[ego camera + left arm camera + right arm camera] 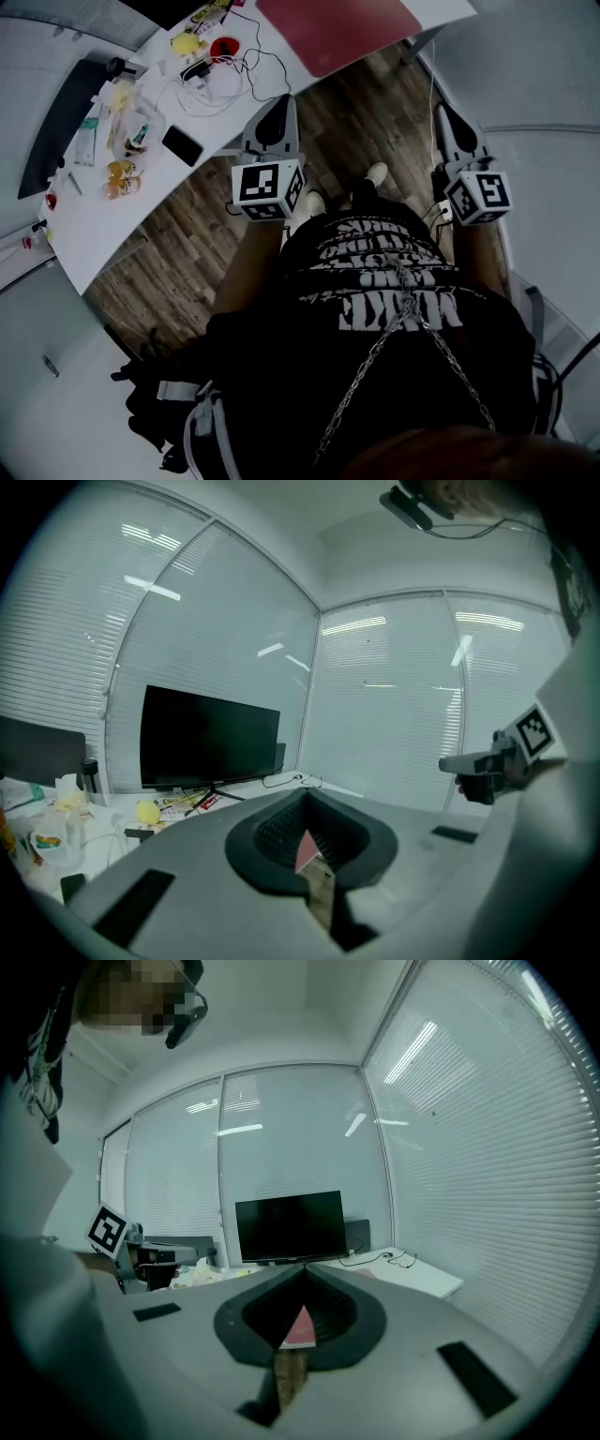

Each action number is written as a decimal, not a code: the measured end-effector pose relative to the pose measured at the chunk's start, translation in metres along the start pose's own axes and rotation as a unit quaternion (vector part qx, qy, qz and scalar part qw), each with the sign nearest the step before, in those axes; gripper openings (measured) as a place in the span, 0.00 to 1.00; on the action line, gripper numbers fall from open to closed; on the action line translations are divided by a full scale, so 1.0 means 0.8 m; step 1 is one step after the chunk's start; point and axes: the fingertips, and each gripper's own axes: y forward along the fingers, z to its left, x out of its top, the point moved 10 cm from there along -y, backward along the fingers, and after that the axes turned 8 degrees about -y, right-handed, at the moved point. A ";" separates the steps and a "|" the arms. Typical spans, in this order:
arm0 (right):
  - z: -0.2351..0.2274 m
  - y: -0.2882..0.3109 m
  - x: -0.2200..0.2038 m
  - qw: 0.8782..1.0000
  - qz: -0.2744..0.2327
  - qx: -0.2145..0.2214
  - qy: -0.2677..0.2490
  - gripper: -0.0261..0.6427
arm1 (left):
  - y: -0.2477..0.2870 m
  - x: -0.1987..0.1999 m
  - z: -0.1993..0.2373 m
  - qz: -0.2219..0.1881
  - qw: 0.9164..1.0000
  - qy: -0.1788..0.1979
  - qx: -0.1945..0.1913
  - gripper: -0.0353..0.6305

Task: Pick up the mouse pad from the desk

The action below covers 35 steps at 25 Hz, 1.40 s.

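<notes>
The red mouse pad (337, 33) lies untouched on the surface (94, 230); left hand-held gripper (278, 105) and right hand-held gripper (442, 112) — jaws together, empty — aim at it from nearby, presumably to reach it.

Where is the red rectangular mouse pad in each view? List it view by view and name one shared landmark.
Head view: the red rectangular mouse pad lies top centre, on the white desk.
Left gripper view: low centre, probably the small red sliver framed by the dark jaw notch.
Right gripper view: low centre, again probably the red sliver in the notch.
Shared landmark: the black flat monitor.
</notes>
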 end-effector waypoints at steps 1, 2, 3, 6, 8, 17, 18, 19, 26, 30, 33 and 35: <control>-0.010 0.007 -0.002 1.000 0.005 0.003 -0.001 0.04 | 0.011 -0.001 -0.001 0.002 1.000 -0.001 0.002 0.06; -0.021 0.014 -0.005 1.000 0.008 0.006 0.000 0.04 | 0.022 -0.001 -0.003 0.003 1.000 -0.002 0.004 0.06; -0.032 0.020 -0.007 1.000 0.011 0.007 0.003 0.04 | 0.034 -0.001 -0.005 0.004 1.000 -0.001 0.006 0.06; -0.063 0.029 -0.006 1.000 0.013 0.011 0.007 0.04 | 0.065 0.000 -0.020 0.003 1.000 0.001 0.010 0.06; -0.083 0.032 0.001 1.000 0.010 0.017 0.003 0.04 | 0.083 0.003 -0.033 0.003 1.000 0.004 0.012 0.06; -0.176 0.030 0.033 0.997 -0.054 0.045 -0.022 0.04 | 0.145 0.040 -0.097 -0.056 0.997 0.016 0.044 0.06; -0.185 0.028 0.037 0.997 -0.058 0.050 -0.024 0.04 | 0.151 0.043 -0.106 -0.058 0.997 0.017 0.044 0.06; -0.192 0.028 0.040 0.996 -0.060 0.055 -0.024 0.04 | 0.156 0.045 -0.114 -0.059 0.997 0.017 0.045 0.06; -0.217 0.054 0.027 0.995 -0.058 0.086 -0.002 0.04 | 0.180 0.045 -0.138 -0.042 0.997 0.040 0.056 0.06; -0.214 0.080 0.019 0.995 -0.045 0.094 0.011 0.04 | 0.182 0.046 -0.116 -0.038 0.996 0.038 0.074 0.06; -0.212 0.103 0.020 0.995 -0.037 0.093 0.012 0.04 | 0.192 0.045 -0.087 -0.030 0.996 0.023 0.086 0.06; -0.215 0.121 0.025 0.995 -0.033 0.090 0.010 0.04 | 0.207 0.052 -0.071 -0.033 0.996 0.011 0.086 0.06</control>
